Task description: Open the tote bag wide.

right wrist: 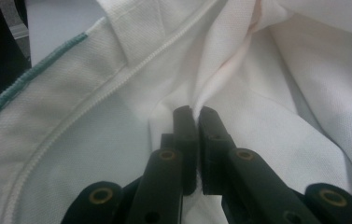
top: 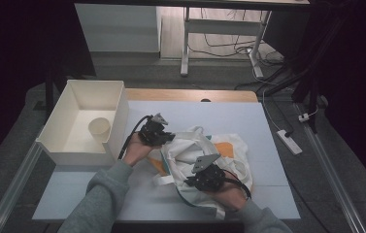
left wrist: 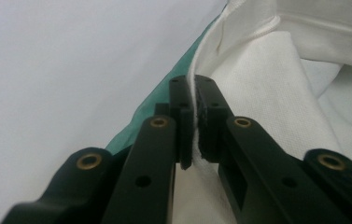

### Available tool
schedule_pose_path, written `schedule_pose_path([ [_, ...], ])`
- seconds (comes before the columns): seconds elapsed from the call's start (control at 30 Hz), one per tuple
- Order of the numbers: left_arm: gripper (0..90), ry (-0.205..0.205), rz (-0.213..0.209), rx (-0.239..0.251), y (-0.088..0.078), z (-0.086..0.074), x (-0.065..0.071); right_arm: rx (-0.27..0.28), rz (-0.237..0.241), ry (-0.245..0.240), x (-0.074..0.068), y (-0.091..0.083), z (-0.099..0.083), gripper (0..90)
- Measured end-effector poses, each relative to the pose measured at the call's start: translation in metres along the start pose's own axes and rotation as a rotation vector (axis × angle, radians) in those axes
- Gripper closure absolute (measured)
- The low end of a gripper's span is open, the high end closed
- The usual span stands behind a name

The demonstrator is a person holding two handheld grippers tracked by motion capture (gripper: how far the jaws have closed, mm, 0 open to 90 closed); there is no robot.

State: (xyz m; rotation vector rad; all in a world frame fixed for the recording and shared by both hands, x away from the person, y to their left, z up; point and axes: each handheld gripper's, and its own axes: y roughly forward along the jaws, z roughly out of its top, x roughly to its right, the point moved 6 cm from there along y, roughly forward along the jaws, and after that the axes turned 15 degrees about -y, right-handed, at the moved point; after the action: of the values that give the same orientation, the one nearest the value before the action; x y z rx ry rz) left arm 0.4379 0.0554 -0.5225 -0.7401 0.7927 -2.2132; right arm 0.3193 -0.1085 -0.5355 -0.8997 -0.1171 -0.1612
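table: a pale blue table [top: 248,121] carries everything; its bare surface lies toward 12 o'clock and 3 o'clock of the work
box: an open white box [top: 117,109] sits at 9 o'clock on the table, well apart from the right hand
bag: a white cloth bag [top: 185,150] with teal and orange patches lies crumpled at the table's middle, its handles looping toward 12 o'clock
cup: a small pale cup [top: 99,127] stands upright inside the box
left gripper: the left gripper [left wrist: 193,116] is pressed together on the bag's rim, a fold of white cloth pinched between the jaws, at 10 o'clock of the bag
right gripper: the right gripper [right wrist: 197,135] is clamped on a gathered fold of the bag's white cloth, at 5 o'clock of the bag
step in hand: judged as opening or spreading the bag's mouth between two pinches
risk: each pinch holds only a thin edge of cloth, so a hard pull apart could slip the fabric out of the jaws
risk two: the right pinch may gather both layers, which would keep the mouth shut
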Motion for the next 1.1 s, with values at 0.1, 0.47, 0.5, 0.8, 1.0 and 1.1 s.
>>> schedule_pose_path([
  [0.1,85.2,-0.003,-0.007,-0.005,0.0,-0.001,-0.001,-0.003,-0.001,-0.004,0.001,0.0,-0.001,80.4],
  [0.47,85.2,0.001,-0.008,-0.002,-0.002,0.0,0.001,0.089,-0.28,0.129,0.048,-0.086,-0.009,55.3],
  [0.5,85.2,0.001,-0.008,-0.002,-0.002,-0.001,0.001,0.071,-0.305,0.139,0.052,-0.089,-0.014,54.6],
  [0.8,85.3,0.004,-0.014,0.003,-0.005,-0.001,0.003,-0.042,-0.301,0.231,0.069,-0.077,-0.052,72.1],
  [1.0,85.4,0.011,-0.014,0.012,-0.009,0.0,0.005,-0.033,-0.34,0.206,0.073,-0.085,-0.05,83.9],
  [1.1,85.5,0.01,-0.015,0.015,-0.01,0.0,0.004,-0.004,-0.41,0.196,0.079,-0.096,-0.045,84.4],
])
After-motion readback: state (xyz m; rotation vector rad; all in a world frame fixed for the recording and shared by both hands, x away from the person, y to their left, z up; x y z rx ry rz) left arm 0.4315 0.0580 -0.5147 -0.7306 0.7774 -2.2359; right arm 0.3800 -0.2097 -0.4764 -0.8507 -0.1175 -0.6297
